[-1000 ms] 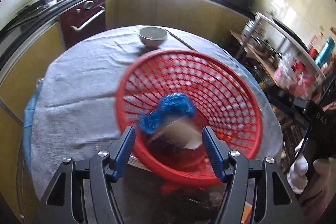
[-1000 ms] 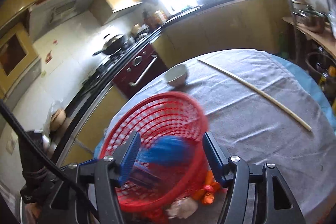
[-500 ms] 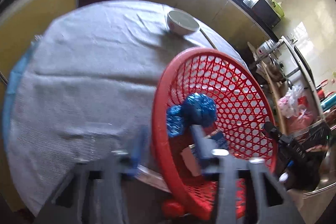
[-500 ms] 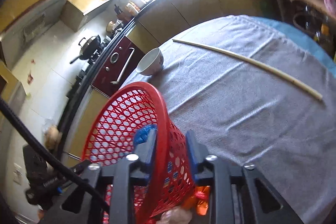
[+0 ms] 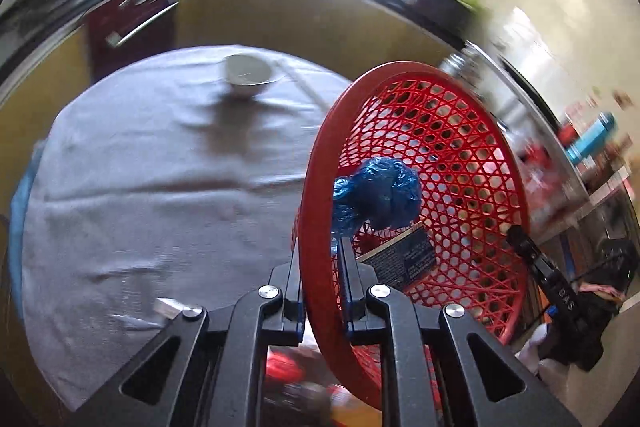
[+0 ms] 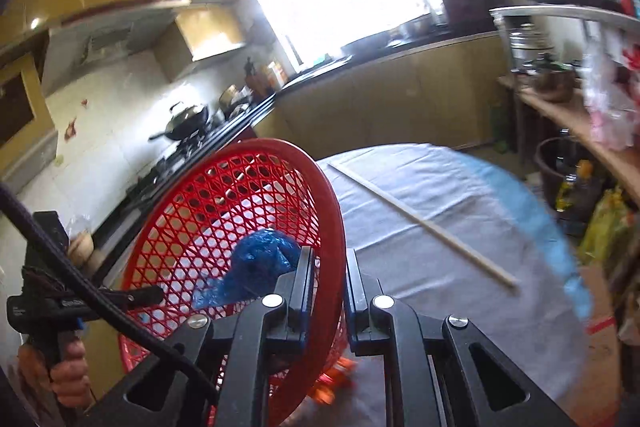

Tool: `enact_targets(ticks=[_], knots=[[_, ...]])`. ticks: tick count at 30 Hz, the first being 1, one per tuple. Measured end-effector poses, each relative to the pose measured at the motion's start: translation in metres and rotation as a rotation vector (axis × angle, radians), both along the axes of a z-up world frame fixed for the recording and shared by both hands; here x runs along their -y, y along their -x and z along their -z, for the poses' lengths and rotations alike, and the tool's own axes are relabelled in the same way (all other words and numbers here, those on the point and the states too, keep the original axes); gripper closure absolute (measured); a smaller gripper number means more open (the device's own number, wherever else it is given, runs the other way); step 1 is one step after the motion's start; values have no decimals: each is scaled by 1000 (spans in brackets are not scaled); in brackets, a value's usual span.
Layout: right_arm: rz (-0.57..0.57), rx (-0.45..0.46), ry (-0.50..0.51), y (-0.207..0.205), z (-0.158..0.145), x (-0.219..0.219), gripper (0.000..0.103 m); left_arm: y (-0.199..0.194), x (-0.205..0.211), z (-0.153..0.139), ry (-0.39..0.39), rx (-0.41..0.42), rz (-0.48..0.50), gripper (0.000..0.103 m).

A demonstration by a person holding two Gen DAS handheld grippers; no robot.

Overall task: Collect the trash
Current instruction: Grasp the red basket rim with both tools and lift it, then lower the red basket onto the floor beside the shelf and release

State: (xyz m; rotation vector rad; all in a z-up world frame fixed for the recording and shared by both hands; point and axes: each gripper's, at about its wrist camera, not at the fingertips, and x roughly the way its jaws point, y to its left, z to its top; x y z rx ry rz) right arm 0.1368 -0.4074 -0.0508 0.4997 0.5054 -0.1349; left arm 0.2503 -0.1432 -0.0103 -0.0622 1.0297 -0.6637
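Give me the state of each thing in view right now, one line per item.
Red basket: gripped at opposite sides of its rim, tipped.
Left gripper: jaws closing, rim between them.
Right gripper: shut on the rim.
Blue bag: crumpled, inside the basket.
Printed carton: inside the basket, under the bag.
White bowl: upright on the table, apart from the basket.
Wooden stick: flat on the tablecloth.
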Motion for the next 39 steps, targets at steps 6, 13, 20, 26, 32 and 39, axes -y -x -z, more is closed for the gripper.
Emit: enact_targets(ticks=[6,13,20,26,32,39], knots=[[158,-8,-11,143,-25,62,88,107,103,-17,-26,51,258,86],[404,-116,-167,323,1,133,89,220,225,43,-81,-62,533,84],[566,-186,-356,425,91,168,89,287,292,141,-280,-97,662,83],[598,-190,-471,447,167,174,89,302,306,194,-421,-40,689,79],[659,-187,-538,433,231,180,88,313,313,197,-540,137,684,37],[685,-130,-614,429,251,173,88,303,264,161,-481,254,672,37]])
